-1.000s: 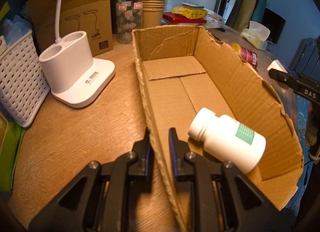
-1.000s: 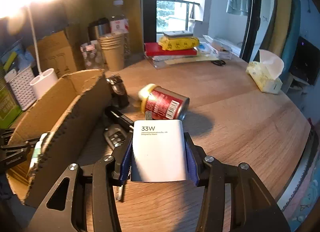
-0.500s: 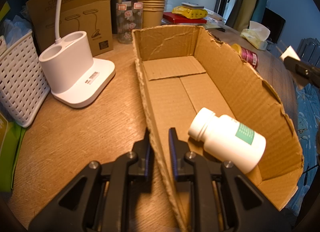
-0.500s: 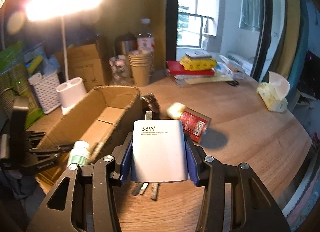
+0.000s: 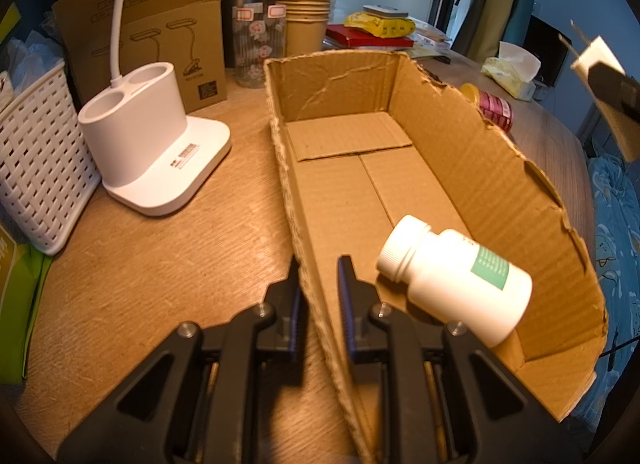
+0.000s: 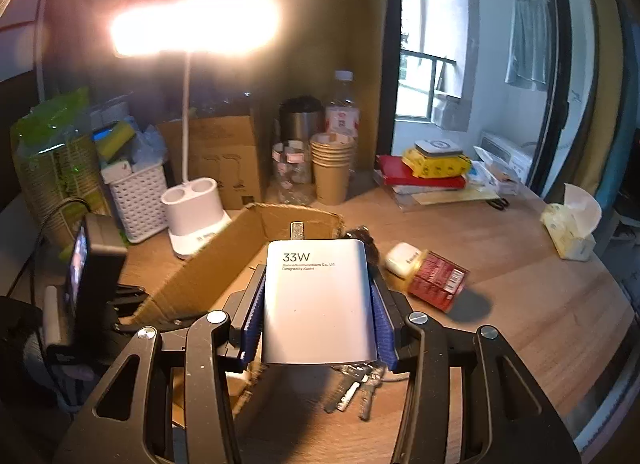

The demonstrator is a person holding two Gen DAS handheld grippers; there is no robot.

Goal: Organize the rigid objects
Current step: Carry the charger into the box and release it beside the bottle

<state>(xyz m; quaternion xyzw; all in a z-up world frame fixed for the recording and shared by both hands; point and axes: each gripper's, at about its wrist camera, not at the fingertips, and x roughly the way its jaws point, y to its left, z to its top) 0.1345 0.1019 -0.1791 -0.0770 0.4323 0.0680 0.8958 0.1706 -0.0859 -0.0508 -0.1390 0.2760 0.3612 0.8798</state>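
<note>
My left gripper [image 5: 318,266] is shut on the near left wall of the open cardboard box [image 5: 472,151], one finger outside and one inside. A white pill bottle [image 5: 456,280] with a green label lies on its side in the box's near end. My right gripper [image 6: 318,296] is shut on a white 33W charger [image 6: 318,300], held in the air above the box [image 6: 200,276] and the table. In the left wrist view the charger [image 5: 600,53] and its gripper show at the far right edge, above the box's right wall.
A red can [image 6: 434,278] lies on its side right of the box, with white earbuds [image 6: 402,260] and keys [image 6: 356,386] nearby. A white lamp base [image 5: 148,143], a white basket [image 5: 36,167], paper cups [image 5: 306,23] and a tissue pack [image 6: 570,229] stand around.
My right gripper has risen with the charger and swung left over the box. The left gripper and the pill bottle have stayed put.
</note>
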